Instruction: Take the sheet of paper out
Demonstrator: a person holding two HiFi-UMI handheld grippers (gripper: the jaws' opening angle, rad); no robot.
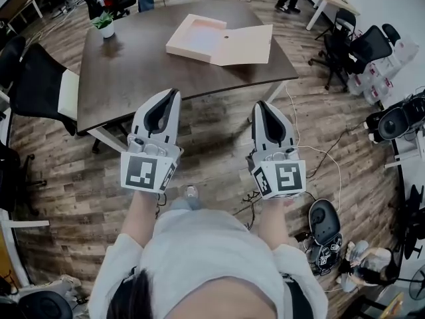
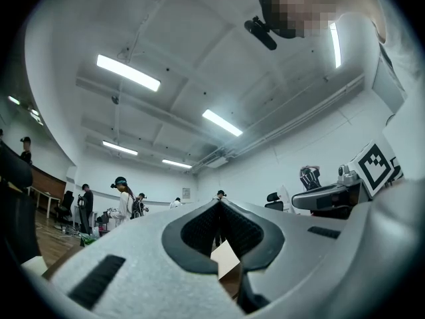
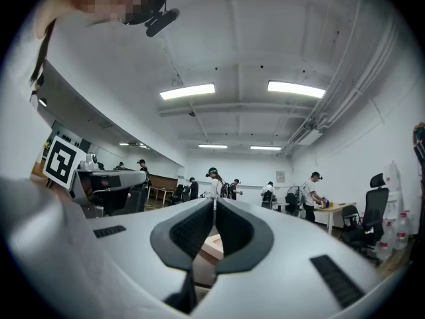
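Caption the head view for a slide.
Jaws shut and empty, the left gripper and right gripper face a table bearing an open file box and plant.

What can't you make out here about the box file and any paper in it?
- Sheet of paper: in the head view the open box file is too small to show one inside.
- Box file, gripper views: mostly hidden behind the shut left hand-held gripper and right hand-held gripper.

the jaws hide most of the open box (image 1: 199, 35) in the 2 gripper views; its pale inside may hold a sheet.
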